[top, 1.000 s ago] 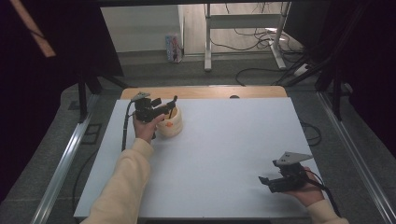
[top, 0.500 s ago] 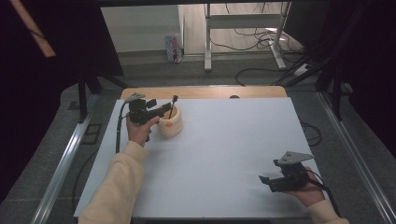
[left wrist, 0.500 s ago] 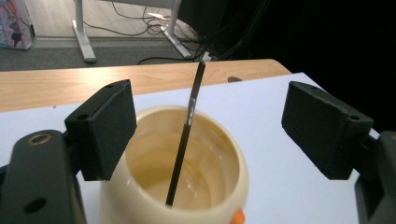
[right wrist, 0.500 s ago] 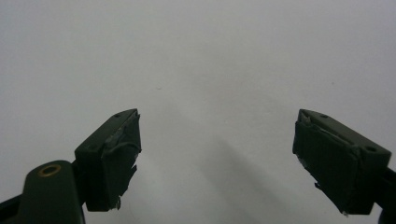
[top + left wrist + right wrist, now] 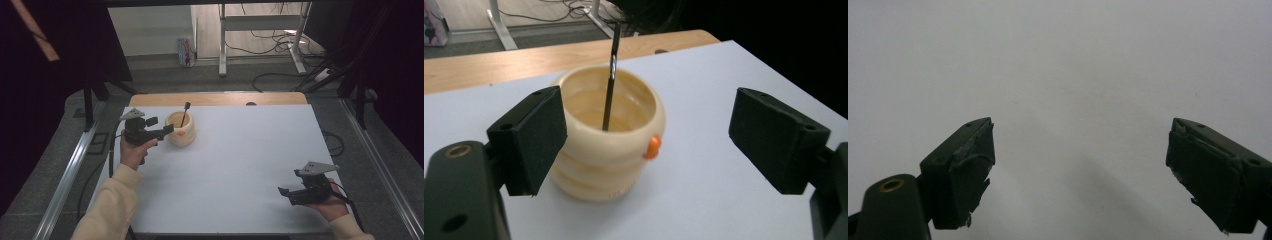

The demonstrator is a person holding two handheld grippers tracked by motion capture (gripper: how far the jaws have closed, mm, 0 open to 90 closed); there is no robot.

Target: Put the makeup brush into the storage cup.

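Observation:
A cream ribbed cup (image 5: 181, 128) (image 5: 606, 133) with a small orange knob on its side stands at the far left of the white table. A thin black stick (image 5: 184, 113) (image 5: 610, 75) leans inside it. My left gripper (image 5: 167, 130) (image 5: 649, 142) hovers just left of the cup, open, its jaws apart in front of the cup and touching nothing. My right gripper (image 5: 283, 193) (image 5: 1080, 172) rests low at the near right of the table, open, with bare white surface between its jaws.
The white table top (image 5: 240, 165) has a wooden strip (image 5: 220, 98) along its far edge. Metal rails run down both sides. A desk frame and cables (image 5: 280, 40) lie on the floor beyond.
My left gripper let go of the black stick and drew back to the left of the cup; the stick now stands in the cup alone. The right gripper stayed put.

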